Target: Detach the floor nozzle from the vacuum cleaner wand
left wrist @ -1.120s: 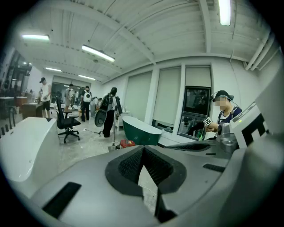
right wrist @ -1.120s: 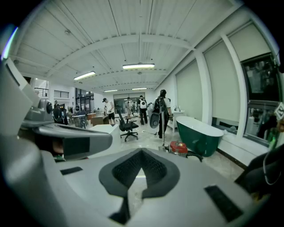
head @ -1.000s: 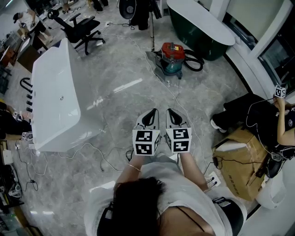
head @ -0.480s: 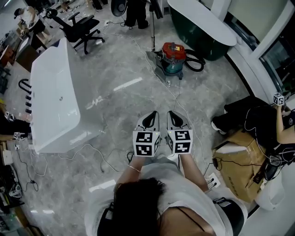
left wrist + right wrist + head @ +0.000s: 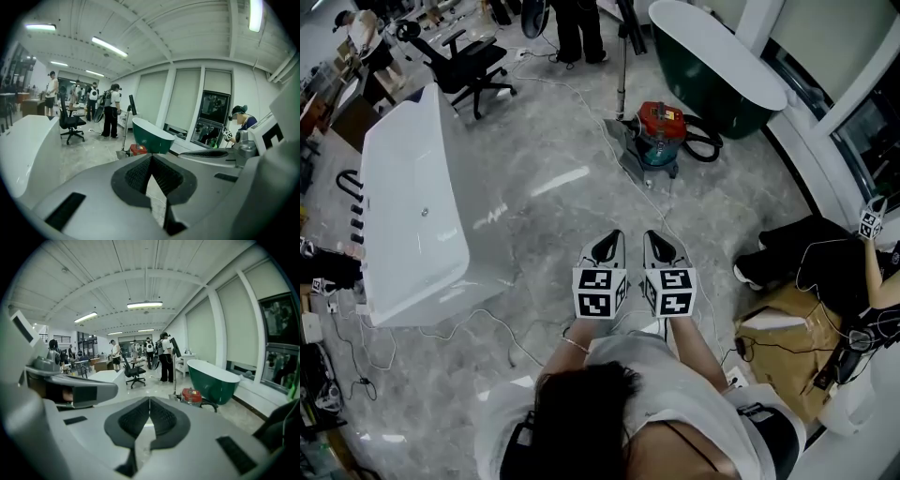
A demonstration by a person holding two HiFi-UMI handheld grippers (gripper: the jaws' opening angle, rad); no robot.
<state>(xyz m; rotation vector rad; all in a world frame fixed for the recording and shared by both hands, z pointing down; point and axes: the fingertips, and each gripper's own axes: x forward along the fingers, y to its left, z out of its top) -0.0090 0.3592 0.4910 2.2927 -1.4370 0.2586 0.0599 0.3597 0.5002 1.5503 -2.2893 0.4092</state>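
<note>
Empty-handed approach toward the vacuum cleaner (image 5: 662,126)
Left gripper (image 5: 609,246) and right gripper (image 5: 659,246) were both clenched on nothing, likely just for carrying; the floor nozzle (image 5: 625,142) lay at 12 o'clock, well apart, under its wand (image 5: 622,70).

On the floor (image 5: 553,187), the vacuum cleaner (image 5: 663,127) stands ahead of the left tongs (image 5: 611,238) and right tongs (image 5: 656,238), which sit side by side. The floor nozzle (image 5: 625,142) lies just left of it, under the wand (image 5: 621,66). The near bathtub (image 5: 408,211) lies left, the far bathtub (image 5: 717,61) behind the vacuum cleaner, and a cardboard box (image 5: 783,328) right.
</note>
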